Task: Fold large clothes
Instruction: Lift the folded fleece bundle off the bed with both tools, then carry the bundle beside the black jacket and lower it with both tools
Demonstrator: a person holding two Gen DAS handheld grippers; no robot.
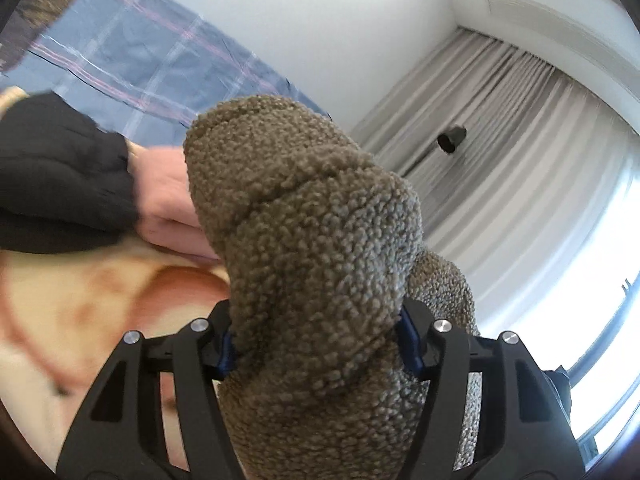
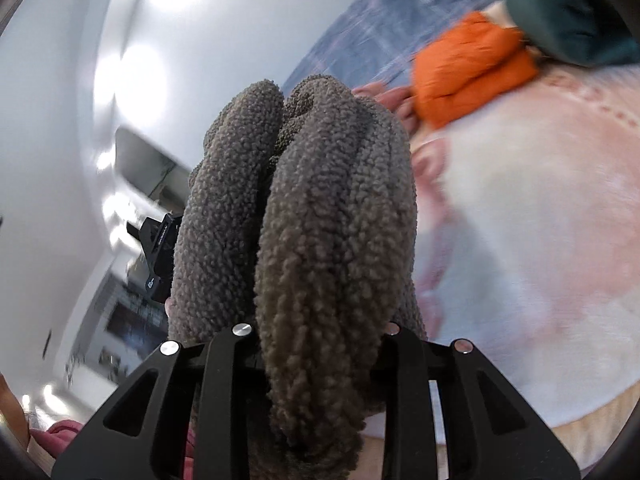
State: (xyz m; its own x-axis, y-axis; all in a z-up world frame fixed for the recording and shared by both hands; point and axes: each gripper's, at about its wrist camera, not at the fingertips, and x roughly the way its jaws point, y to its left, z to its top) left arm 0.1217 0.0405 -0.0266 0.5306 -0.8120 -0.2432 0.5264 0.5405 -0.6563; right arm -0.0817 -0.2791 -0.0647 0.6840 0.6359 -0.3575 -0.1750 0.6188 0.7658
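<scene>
A thick brown fleece garment (image 1: 304,220) fills the middle of the left wrist view, lifted off the bed. My left gripper (image 1: 320,344) is shut on a bunched fold of it, and the blue pads (image 1: 226,350) press into the pile on both sides. In the right wrist view the same fleece (image 2: 312,220) stands up in two fat rolls, with my right gripper (image 2: 316,336) shut on them; its fingertips are buried in the fabric. A person's hand (image 1: 168,200) in a black sleeve (image 1: 60,172) is just left of the fleece.
Below lies a cream blanket with a pink pattern (image 2: 520,240), beside blue plaid bedding (image 1: 132,60). An orange garment (image 2: 468,68) and a dark green one (image 2: 568,12) lie on the bed at the far right. Grey curtains (image 1: 500,140) and a white wall stand behind.
</scene>
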